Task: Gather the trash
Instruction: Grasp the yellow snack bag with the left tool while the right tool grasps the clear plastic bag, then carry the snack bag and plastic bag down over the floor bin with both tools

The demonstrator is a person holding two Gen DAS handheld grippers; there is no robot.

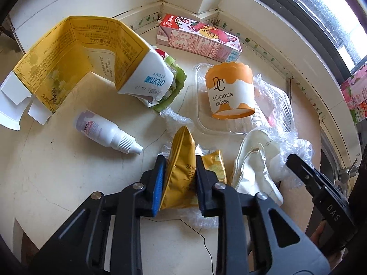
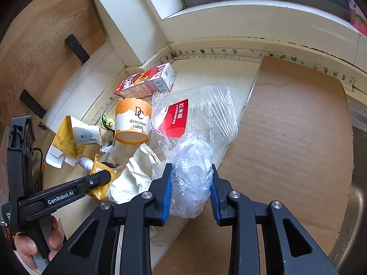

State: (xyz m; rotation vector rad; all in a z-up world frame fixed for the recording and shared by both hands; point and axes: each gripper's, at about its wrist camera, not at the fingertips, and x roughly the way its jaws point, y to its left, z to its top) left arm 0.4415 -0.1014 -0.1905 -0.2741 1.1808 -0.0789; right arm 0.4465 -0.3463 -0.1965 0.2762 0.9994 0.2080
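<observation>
Left wrist view: left gripper [image 1: 180, 183] is clamping the gold snack wrapper [image 1: 181, 167] mid-bench while right gripper [image 2: 190, 190] is squeezing crumpled clear plastic [image 2: 192, 178] by the cardboard sheet [image 2: 286, 137] edge, so pick-up step; next is probably lifting both clear.

Open passage is seen over the bare cardboard sheet [image 2: 291, 137] on the right and the bare tabletop [image 1: 57, 171] near the white dropper bottle [image 1: 107, 133]. The middle is crowded by the cake cup [image 1: 229, 89], clear tray [image 2: 206, 114] and yellow carton [image 1: 75, 52]. The far side is closed off by the window ledge [image 2: 252, 27] and corner wall.
</observation>
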